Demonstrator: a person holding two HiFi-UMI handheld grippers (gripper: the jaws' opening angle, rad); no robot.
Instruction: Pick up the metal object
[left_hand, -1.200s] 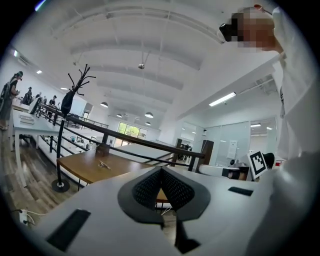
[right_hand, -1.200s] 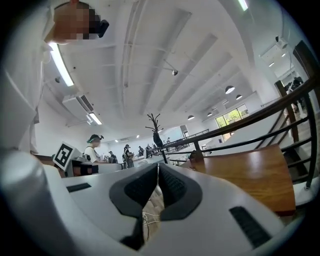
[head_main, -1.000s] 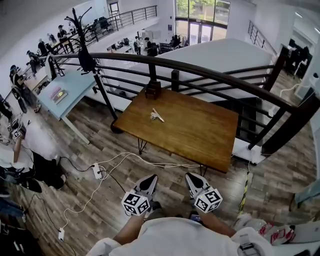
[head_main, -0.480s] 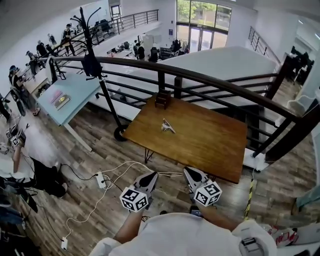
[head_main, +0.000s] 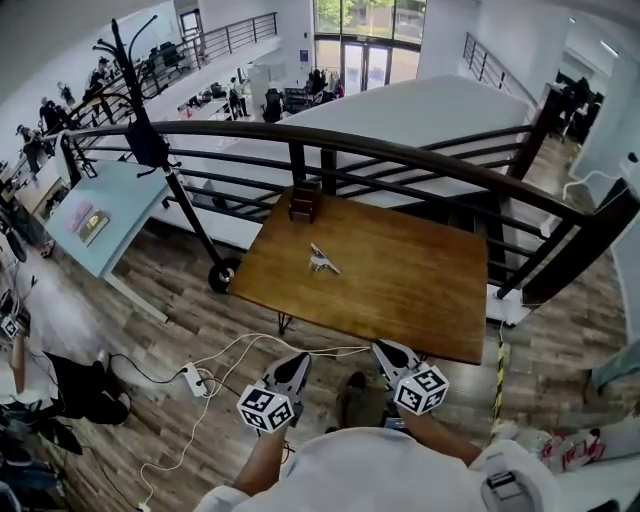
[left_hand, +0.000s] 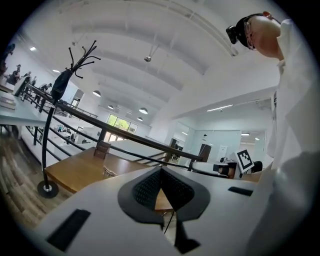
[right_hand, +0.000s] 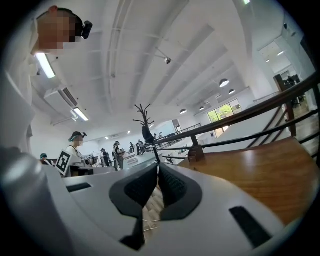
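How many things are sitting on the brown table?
2. A small metal object lies left of the middle of the brown table. A small dark box stands at its far edge, beside the railing. Something tiny could be missed from here.

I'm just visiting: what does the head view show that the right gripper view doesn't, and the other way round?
Only the head view: the metal object lying on the wooden table, the left tongs and right tongs from above, and a white power strip on the floor. Only the right gripper view: the ceiling, and the right tongs' jaws close up, shut with nothing between them. Both: that table, the dark railing behind it and the coat stand.
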